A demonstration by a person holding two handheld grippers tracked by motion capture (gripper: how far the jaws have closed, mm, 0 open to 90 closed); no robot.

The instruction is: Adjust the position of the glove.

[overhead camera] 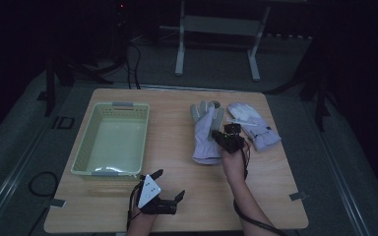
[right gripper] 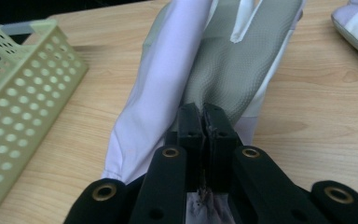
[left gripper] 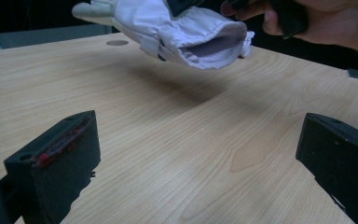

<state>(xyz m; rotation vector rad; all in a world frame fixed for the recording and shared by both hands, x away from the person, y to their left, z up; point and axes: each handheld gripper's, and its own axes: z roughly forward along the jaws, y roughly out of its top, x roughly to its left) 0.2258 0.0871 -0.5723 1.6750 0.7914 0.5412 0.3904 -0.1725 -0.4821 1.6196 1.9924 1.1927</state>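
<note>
The right gripper (overhead camera: pixel 228 138) has its black jaws pressed together on the cuff of a pale lilac fabric glove with a grey textured palm (overhead camera: pixel 205 132), lifted off the light wooden table (overhead camera: pixel 177 162) at its cuff end. A second white glove (overhead camera: pixel 252 125) lies at three o'clock of it. The pale green perforated plastic basket (overhead camera: pixel 110 139) sits at nine o'clock. The left gripper (overhead camera: pixel 170 184) hovers near the front edge, jaws wide and empty.
</note>
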